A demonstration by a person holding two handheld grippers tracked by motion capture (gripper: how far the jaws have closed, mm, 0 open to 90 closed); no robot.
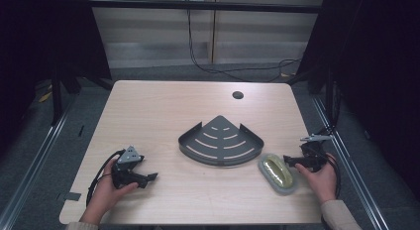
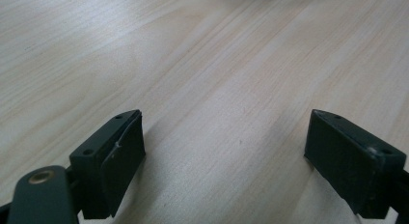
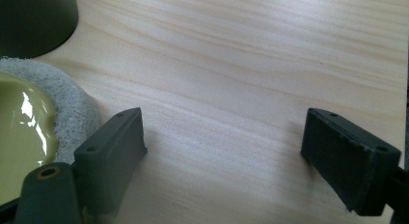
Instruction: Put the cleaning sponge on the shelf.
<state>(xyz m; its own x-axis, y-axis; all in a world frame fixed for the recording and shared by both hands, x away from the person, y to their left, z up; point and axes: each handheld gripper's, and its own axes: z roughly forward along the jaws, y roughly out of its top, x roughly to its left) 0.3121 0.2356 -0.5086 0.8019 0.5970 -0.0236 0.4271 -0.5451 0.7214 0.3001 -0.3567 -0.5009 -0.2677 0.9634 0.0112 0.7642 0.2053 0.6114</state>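
Observation:
A dark grey fan-shaped rack [image 1: 220, 141] with curved slots lies at the table's middle. Just right of it rests an oval scrubbing pad [image 1: 278, 173] with a glossy yellow-green top on a grey fleece base. My right gripper [image 1: 293, 159] sits on the table right of the pad, held by a hand. In the right gripper view my right gripper [image 3: 223, 115] is open over bare wood, with the pad [image 3: 29, 113] beside one jaw and the rack [image 3: 34, 21] beyond. My left gripper [image 1: 146, 169] rests at the front left, and in the left gripper view my left gripper [image 2: 226, 118] is open and empty.
The light wooden table [image 1: 163, 106] has a round cable hole [image 1: 237, 95] at the back right. Black cables trail from both grippers. Metal floor rails [image 1: 34, 150] run along both sides, and dark curtains stand beyond them.

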